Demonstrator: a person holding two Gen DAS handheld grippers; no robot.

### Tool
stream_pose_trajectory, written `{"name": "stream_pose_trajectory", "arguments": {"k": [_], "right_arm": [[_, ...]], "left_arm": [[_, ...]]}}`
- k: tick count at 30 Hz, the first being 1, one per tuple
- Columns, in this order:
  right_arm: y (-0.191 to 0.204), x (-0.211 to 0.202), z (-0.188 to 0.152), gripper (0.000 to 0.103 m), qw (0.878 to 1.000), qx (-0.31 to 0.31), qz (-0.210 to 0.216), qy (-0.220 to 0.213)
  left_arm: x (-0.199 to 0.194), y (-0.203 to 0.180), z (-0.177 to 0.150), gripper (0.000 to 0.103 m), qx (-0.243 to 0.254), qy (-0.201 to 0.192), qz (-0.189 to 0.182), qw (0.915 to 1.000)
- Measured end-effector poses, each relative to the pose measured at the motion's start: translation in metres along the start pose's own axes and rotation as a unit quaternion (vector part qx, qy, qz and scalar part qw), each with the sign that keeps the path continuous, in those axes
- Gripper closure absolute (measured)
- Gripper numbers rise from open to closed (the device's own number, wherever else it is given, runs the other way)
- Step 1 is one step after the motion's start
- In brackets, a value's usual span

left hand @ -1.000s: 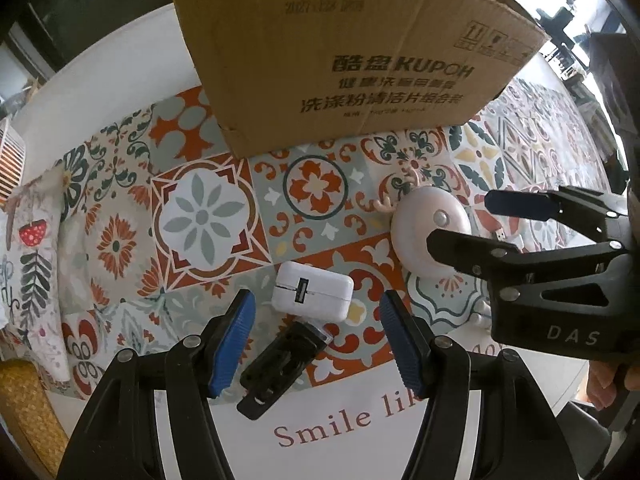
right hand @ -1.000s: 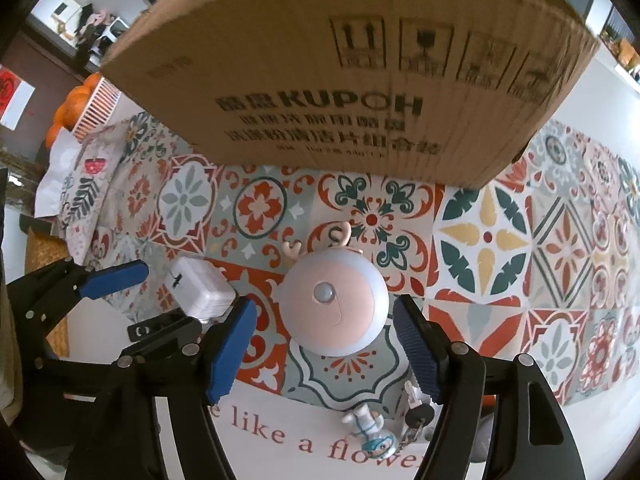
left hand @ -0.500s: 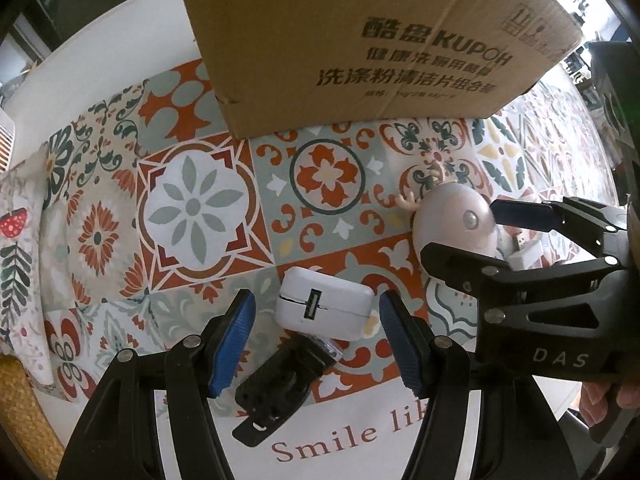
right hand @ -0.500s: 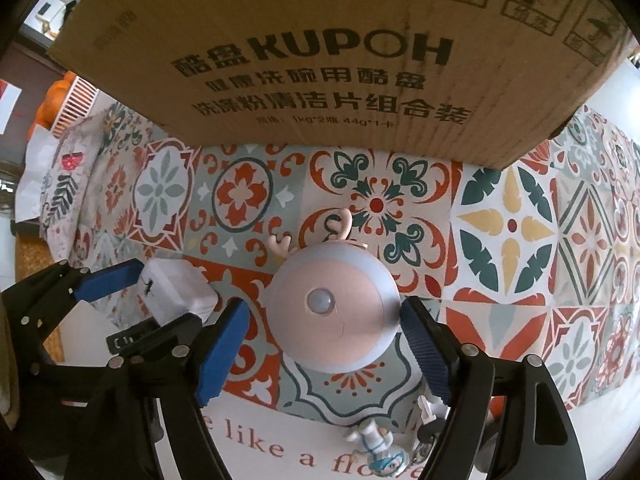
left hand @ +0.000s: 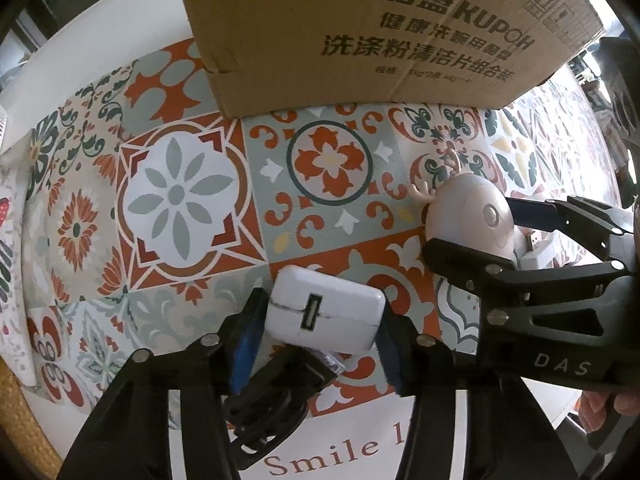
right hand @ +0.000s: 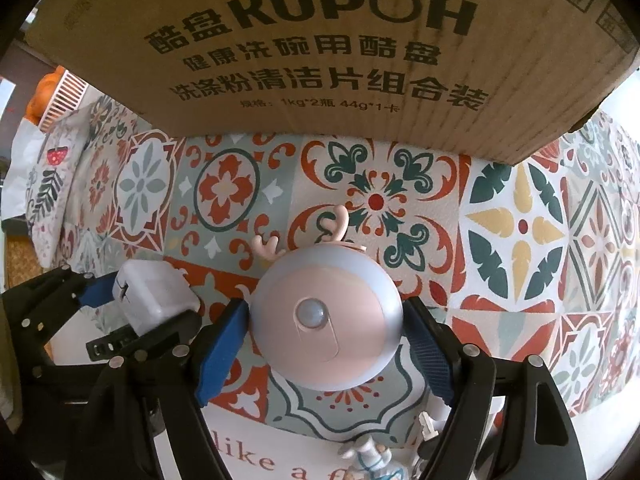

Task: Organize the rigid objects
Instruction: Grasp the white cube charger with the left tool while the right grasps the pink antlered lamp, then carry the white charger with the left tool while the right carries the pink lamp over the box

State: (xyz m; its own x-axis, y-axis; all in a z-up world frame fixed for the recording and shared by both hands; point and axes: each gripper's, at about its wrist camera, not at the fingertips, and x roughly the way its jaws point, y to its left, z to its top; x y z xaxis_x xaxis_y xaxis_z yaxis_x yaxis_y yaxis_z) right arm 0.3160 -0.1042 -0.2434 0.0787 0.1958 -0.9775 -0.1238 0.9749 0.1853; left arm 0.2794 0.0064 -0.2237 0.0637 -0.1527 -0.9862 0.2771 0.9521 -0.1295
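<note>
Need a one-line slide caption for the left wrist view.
Left gripper shut on white USB charger, cardboard box behind.

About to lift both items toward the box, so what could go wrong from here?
1. The left gripper has just closed on the white charger; the black clip lies partly under it and may get dragged.
2. The right gripper straddles the round antlered light; its curved sides might slip from the pads.
3. The cardboard box stands close; a lift could bump it.

One charger [left hand: 325,312], one lamp [right hand: 326,330] (antlered), one box [right hand: 320,48]
</note>
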Motion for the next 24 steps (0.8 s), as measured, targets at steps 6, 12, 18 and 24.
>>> {"name": "stream_pose_trajectory", "arguments": {"k": [6, 12, 18, 24], "right_arm": [[-0.019, -0.009, -0.012, 0.029, 1.0, 0.006, 0.001, -0.011], [-0.026, -0.024, -0.023, 0.029, 1.0, 0.005, -0.009, -0.026], [-0.031, -0.041, -0.033, 0.029, 0.999, 0.011, -0.01, -0.045], [-0.041, -0.063, -0.036, 0.029, 0.998, 0.018, -0.012, -0.064]], "left_arm": [[0.002, -0.011, -0.003, 0.055, 0.005, -0.011, 0.015, 0.9998], [-0.013, -0.018, -0.001, 0.056, 0.006, -0.038, 0.027, 0.9989], [-0.031, -0.019, -0.001, 0.056, -0.001, -0.061, 0.03, 0.9977], [-0.058, -0.022, 0.0, 0.056, -0.008, -0.088, 0.039, 0.9953]]}}
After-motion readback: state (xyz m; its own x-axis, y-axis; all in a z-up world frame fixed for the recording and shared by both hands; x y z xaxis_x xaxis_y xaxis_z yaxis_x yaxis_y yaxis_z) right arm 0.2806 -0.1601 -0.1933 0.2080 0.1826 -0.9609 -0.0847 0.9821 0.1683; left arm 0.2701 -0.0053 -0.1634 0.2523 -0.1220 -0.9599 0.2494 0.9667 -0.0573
